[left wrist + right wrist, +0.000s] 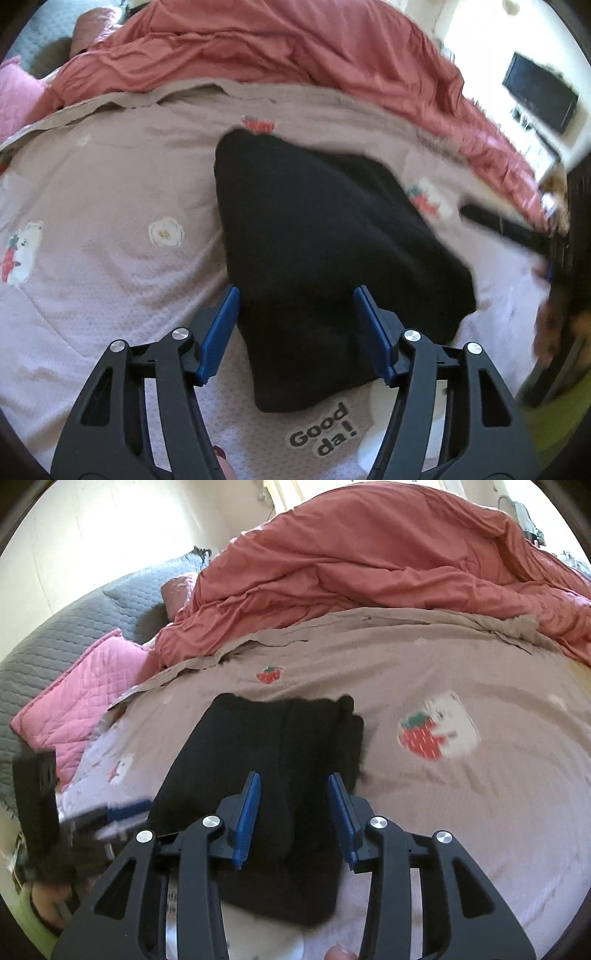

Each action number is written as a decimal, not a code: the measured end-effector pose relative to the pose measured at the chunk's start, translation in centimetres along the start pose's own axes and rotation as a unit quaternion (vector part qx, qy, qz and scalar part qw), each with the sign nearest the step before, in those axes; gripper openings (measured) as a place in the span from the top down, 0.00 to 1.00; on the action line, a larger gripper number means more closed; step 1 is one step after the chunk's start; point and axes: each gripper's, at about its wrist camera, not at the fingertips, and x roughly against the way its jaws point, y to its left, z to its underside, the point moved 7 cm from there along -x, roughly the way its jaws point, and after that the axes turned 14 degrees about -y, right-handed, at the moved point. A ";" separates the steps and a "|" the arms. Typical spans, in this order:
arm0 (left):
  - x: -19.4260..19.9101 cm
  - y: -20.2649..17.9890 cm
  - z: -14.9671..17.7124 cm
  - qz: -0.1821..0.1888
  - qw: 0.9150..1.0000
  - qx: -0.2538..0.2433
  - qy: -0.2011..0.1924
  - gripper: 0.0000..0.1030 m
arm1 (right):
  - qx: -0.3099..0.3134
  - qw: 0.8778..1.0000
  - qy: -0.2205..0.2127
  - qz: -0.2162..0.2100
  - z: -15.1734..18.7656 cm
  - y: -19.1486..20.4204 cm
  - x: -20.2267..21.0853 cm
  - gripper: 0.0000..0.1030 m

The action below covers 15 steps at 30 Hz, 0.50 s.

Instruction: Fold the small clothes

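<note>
A black garment point(325, 258) lies folded on a mauve bedsheet point(110, 184) printed with strawberries and the words "Good da!". The left gripper point(295, 332) hovers above the near end of the garment; its blue pads point(221, 332) are spread and do not press the cloth. The right gripper point(294, 812) is over the same garment point(266, 757), its jaws also apart and holding nothing. Behind the sheet a coral duvet point(369, 554) is bunched up, with a pink quilted pillow point(81, 701) beside it.

Bright daylight, perhaps motion-blurred (fisheye edges)
</note>
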 end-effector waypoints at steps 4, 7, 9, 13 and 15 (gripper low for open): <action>0.0 -0.1 0.6 -0.008 1.000 -0.022 -0.001 0.46 | -0.012 0.999 0.033 0.003 -0.5 -0.4 -3.9 0.64; -0.1 0.4 0.6 0.000 1.000 -0.003 0.002 0.46 | -0.014 0.998 0.054 0.016 -0.3 -0.9 -6.6 0.64; -0.1 0.4 0.7 0.001 1.000 0.000 0.003 0.46 | -0.018 0.997 0.071 0.023 0.4 -1.3 -8.1 0.64; -0.1 0.5 0.9 0.006 1.000 0.010 0.000 0.46 | -0.027 0.997 0.077 0.013 1.0 -1.4 -8.9 0.81; 0.1 0.6 0.7 0.010 1.000 0.020 -0.007 0.46 | -0.027 0.998 0.063 -0.002 0.5 -1.1 -8.3 0.92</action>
